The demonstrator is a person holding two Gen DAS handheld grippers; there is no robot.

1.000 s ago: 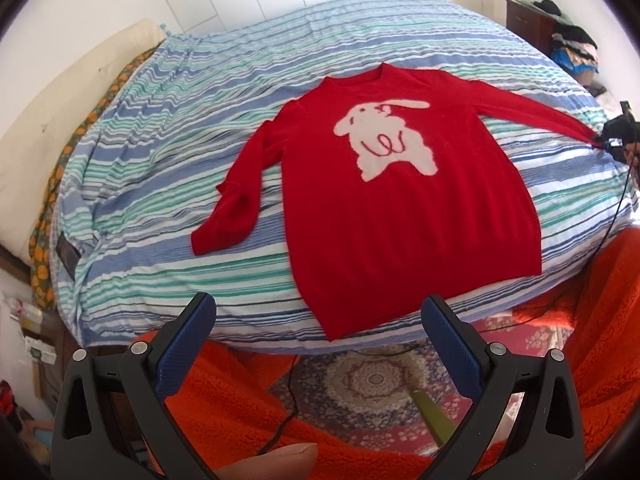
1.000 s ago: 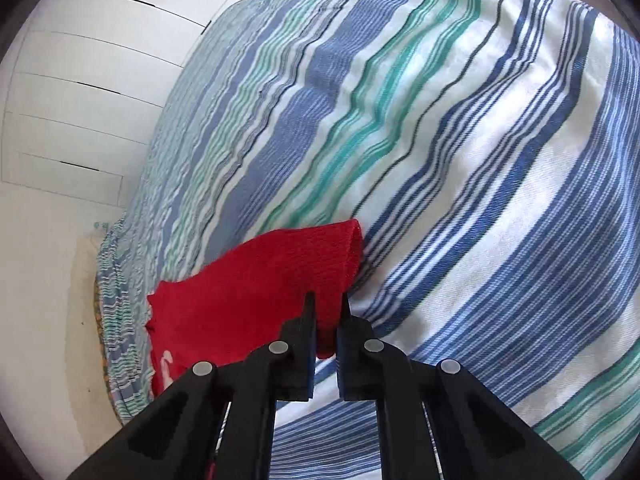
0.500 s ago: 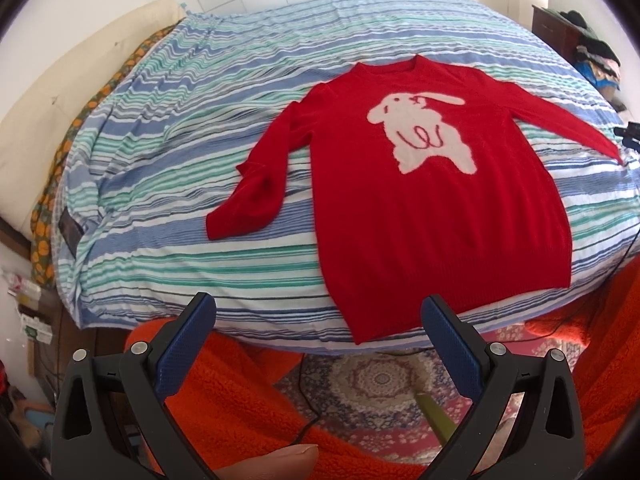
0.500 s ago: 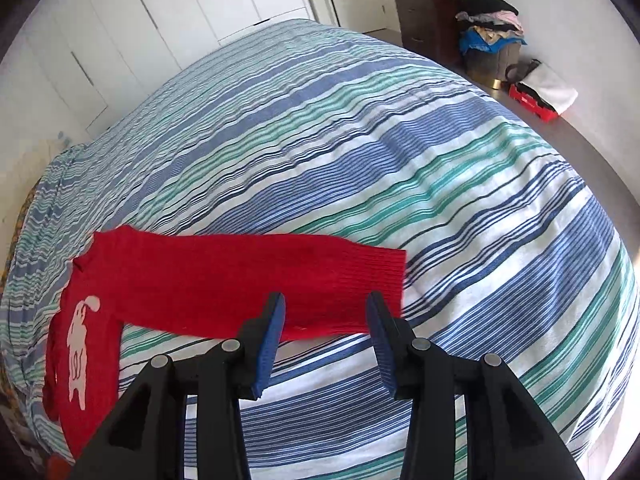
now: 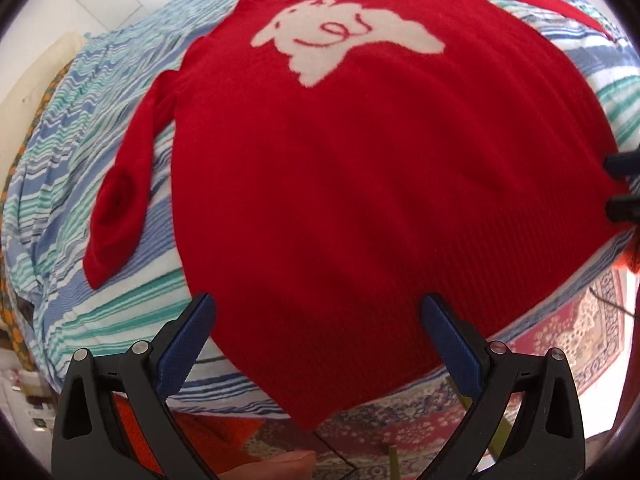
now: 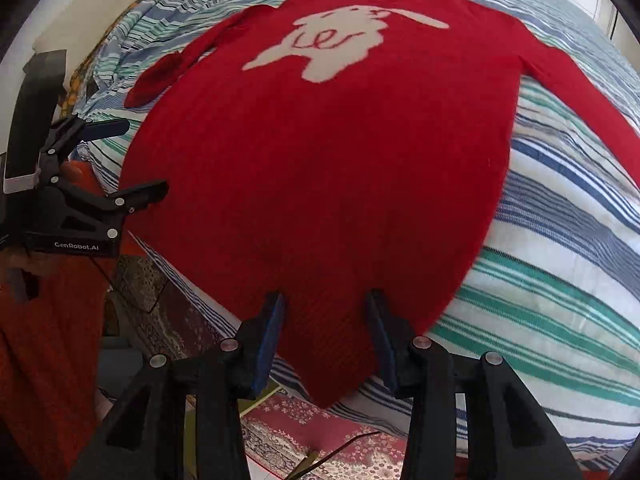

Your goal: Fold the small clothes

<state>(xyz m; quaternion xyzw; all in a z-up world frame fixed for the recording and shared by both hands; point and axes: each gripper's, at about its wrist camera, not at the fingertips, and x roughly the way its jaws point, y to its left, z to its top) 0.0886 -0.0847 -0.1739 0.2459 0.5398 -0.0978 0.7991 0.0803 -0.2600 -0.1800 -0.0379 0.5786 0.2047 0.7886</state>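
A red sweater (image 5: 360, 180) with a white rabbit (image 5: 340, 36) lies flat, front up, on the striped bed (image 5: 100, 300). Both sleeves are spread out, the left sleeve (image 5: 124, 184) angled down. My left gripper (image 5: 318, 306) hangs open and wide just above the hem's left corner, with nothing held. My right gripper (image 6: 326, 304) is open, its jaws partly apart over the hem's right corner (image 6: 324, 380), with no cloth pinched. Each gripper shows in the other's view: the right gripper (image 5: 624, 186) at the sweater's right edge, the left gripper (image 6: 132, 160) at its left edge.
The bed's near edge drops to a patterned rug (image 6: 300, 420) with a dark cable (image 6: 344, 444) on it. Orange fleece clothing (image 6: 48, 340) of the person fills the lower left. A pale pillow (image 5: 36, 76) lies at the bed's far left.
My right gripper opened off the right sleeve's cuff, rolled, and swung across to the sweater's hem. My left gripper dropped closer to the hem, staying open.
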